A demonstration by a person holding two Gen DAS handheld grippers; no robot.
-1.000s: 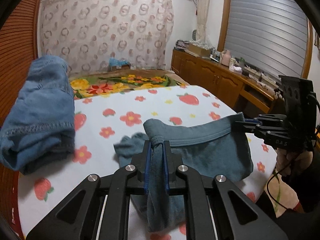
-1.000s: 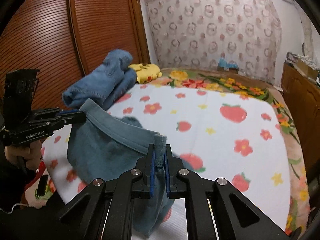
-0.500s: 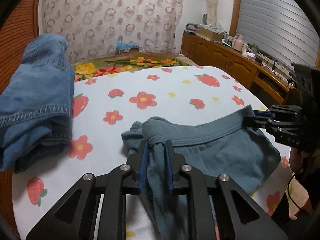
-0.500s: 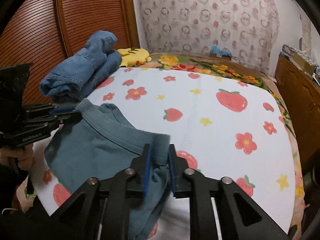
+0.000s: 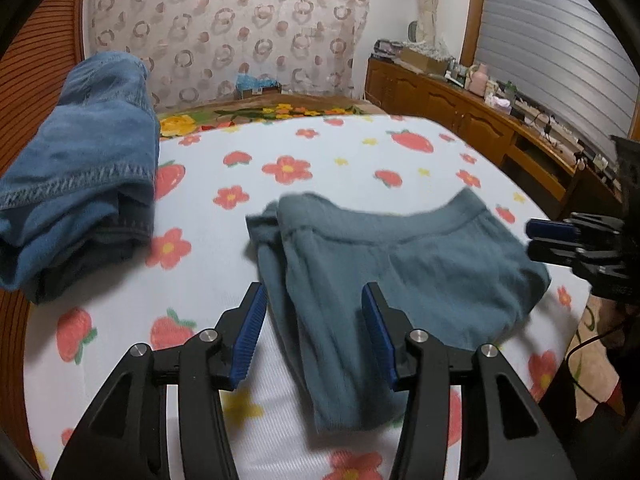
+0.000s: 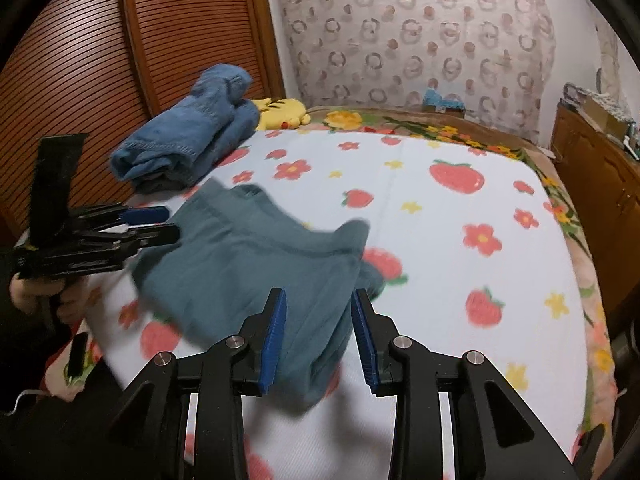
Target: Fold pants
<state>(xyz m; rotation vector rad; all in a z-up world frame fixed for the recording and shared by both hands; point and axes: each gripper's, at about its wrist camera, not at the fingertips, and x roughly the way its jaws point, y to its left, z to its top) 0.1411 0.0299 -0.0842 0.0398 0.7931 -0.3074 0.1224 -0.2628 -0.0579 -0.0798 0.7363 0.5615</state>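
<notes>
- The pants (image 5: pixel 400 264) lie on the bed (image 5: pixel 360 152), waistband toward the far side, the legs trailing off the near edge and partly hidden.
- Our left gripper (image 5: pixel 314 334) has its jaws wide apart with nothing in them; the cloth lies just beyond and between the blue pads (image 5: pixel 250 332).
- Our right gripper (image 6: pixel 318 332) is likewise spread and empty, hovering over the other waist corner.
- The waistband looks bunched at the left corner, so we judge smoothing comes first: tug each corner outward until the band lies straight.
- For the fold, we pinch both layers at the corners, lift together, and carry at matching height so the seam does not twist.
- The jeans (image 5: pixel 76 168) sit near the left side; we keep the fold from landing against them.
</notes>
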